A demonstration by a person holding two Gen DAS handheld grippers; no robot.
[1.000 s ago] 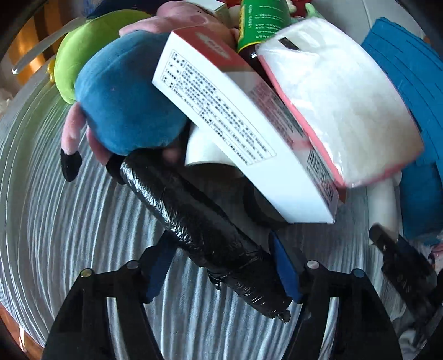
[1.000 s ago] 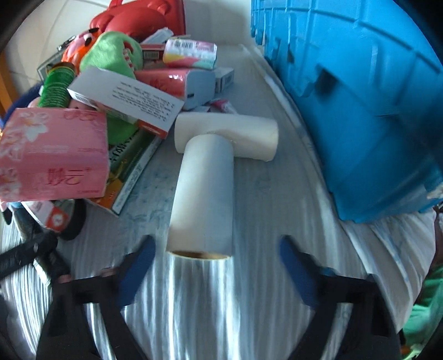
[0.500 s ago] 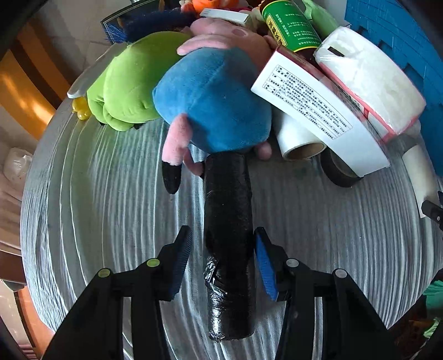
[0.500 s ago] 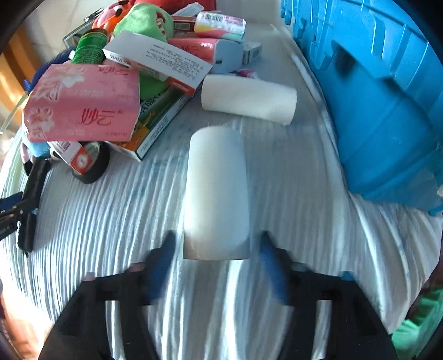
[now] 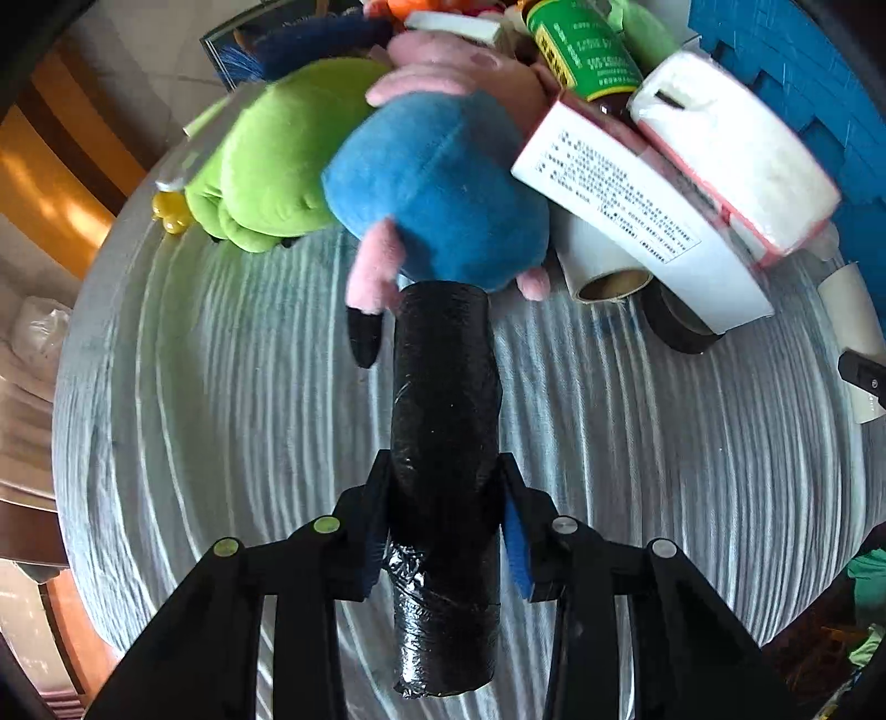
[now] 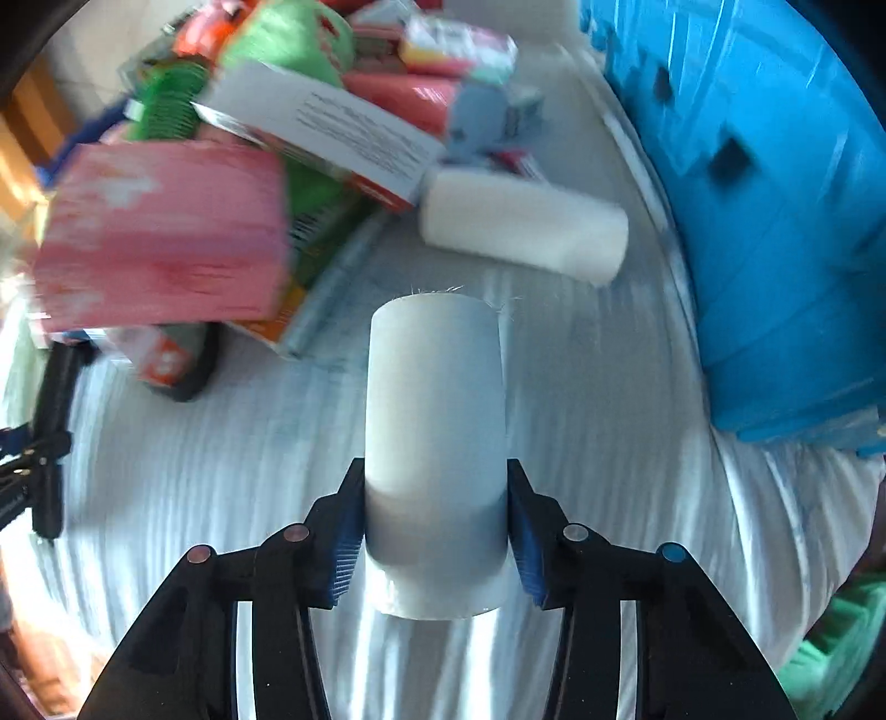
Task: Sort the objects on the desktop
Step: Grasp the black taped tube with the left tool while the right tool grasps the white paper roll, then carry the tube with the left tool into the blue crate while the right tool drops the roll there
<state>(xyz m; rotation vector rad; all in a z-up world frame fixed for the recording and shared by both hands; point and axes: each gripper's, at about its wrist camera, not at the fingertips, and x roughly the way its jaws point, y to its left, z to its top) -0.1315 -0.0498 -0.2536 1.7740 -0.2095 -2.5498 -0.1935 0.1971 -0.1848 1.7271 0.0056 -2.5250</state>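
Note:
My left gripper is shut on a black plastic-wrapped roll that points away along the fingers, its far end close to a blue and pink plush toy. My right gripper is shut on a white roll, held above the striped cloth. A second white roll lies behind it. The heap holds a white printed box, a pink tissue pack and a green-labelled bottle.
A blue plastic crate stands at the right. A green plush, a white roll with a cardboard core and a black tape ring lie in the heap. The table's cloth drops off at the left edge.
Both grippers have closed on their rolls. The black roll has been pulled out of the heap and turned in line with the left fingers. The white roll has lifted off the cloth.

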